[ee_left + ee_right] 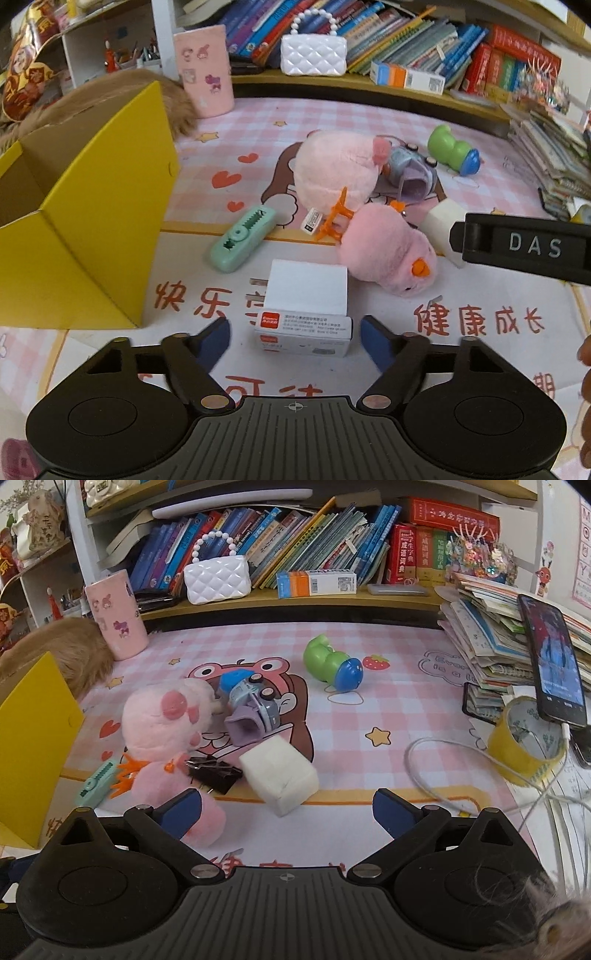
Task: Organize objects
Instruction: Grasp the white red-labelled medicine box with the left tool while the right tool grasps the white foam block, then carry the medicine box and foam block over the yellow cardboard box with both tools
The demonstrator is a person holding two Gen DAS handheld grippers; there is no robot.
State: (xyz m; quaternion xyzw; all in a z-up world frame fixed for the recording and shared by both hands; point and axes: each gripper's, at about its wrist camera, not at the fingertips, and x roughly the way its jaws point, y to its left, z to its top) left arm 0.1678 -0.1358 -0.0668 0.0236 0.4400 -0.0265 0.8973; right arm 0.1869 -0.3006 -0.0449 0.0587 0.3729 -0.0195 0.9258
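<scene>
Spread blue fingers (376,343) of the left gripper (295,338) are flanking the white box (306,314), not touching it. Right gripper (288,806) is hanging released, the white block (280,775) lying just beyond on the worktop (369,709).

Pink checked desk mat (388,672), crowded bookshelf (295,546)
</scene>
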